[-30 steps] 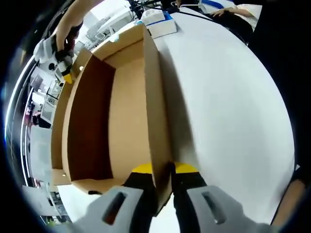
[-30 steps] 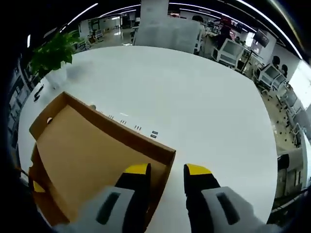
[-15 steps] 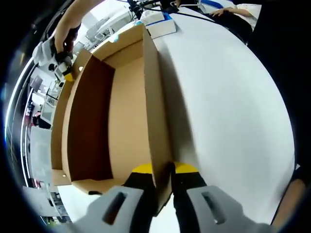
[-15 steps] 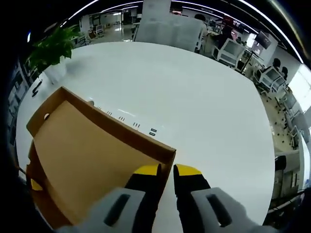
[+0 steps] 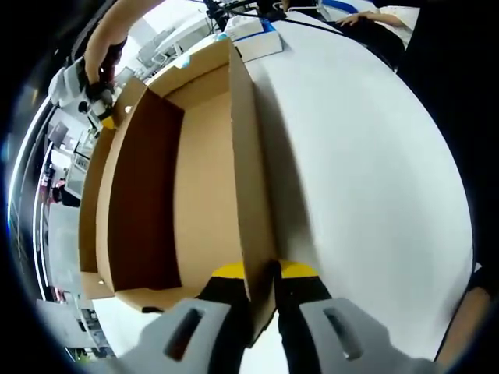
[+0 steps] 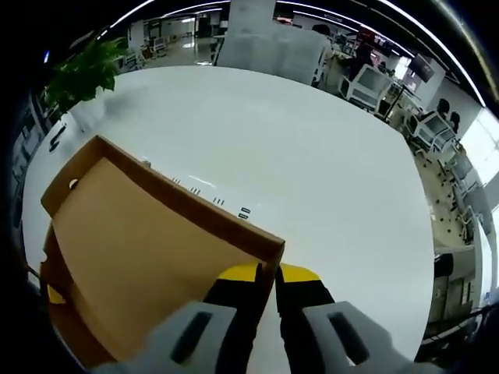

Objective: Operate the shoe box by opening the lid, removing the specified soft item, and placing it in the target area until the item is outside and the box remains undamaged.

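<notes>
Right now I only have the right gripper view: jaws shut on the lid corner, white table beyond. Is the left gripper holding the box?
Observer: Yes. The left gripper is shut on the shoe box's long side wall, at the wall's near end.
Operator: Anything inside?
Observer: The box floor that shows in the left gripper view is bare cardboard.
Operator: What sits past the box?
Observer: A white and blue carton lies on the table, beyond the end of the box far from the left gripper.
</notes>
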A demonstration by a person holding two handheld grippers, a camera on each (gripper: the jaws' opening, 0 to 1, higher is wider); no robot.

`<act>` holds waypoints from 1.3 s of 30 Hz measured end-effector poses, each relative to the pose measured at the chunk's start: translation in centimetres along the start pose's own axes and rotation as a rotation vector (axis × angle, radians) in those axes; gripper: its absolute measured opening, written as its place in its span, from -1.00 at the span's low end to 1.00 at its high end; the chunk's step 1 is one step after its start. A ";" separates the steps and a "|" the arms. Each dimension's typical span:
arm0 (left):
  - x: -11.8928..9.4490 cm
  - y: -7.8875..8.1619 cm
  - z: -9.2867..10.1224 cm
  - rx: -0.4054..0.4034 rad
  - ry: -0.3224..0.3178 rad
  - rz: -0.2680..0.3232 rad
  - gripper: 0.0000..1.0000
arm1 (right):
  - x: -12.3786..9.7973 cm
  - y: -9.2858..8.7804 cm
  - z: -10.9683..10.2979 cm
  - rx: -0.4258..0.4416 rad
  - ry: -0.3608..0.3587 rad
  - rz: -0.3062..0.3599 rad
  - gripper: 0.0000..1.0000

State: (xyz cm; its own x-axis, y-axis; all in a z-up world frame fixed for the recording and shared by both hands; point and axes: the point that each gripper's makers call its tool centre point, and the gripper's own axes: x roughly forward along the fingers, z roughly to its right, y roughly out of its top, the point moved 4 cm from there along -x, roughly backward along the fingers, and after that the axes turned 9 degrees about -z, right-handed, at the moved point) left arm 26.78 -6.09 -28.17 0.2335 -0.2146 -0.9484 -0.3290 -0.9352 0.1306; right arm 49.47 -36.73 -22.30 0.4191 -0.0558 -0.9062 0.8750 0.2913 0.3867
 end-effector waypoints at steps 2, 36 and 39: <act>0.0 0.0 0.0 0.000 0.000 0.000 -0.81 | -0.4 0.1 0.0 -0.009 -0.015 0.006 -0.88; 0.0 -0.1 0.0 0.004 -0.002 -0.004 -0.81 | -6.8 -0.4 0.2 -0.031 -0.110 0.206 -0.88; 0.0 -0.1 0.0 0.010 -0.003 -0.005 -0.81 | -7.5 -1.0 0.0 -0.042 -0.124 0.217 -0.88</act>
State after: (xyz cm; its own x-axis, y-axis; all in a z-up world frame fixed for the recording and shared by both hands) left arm 26.77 -6.01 -28.18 0.2324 -0.2092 -0.9499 -0.3366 -0.9335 0.1232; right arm 45.49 -36.61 -15.91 0.6251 -0.1033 -0.7737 0.7512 0.3489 0.5603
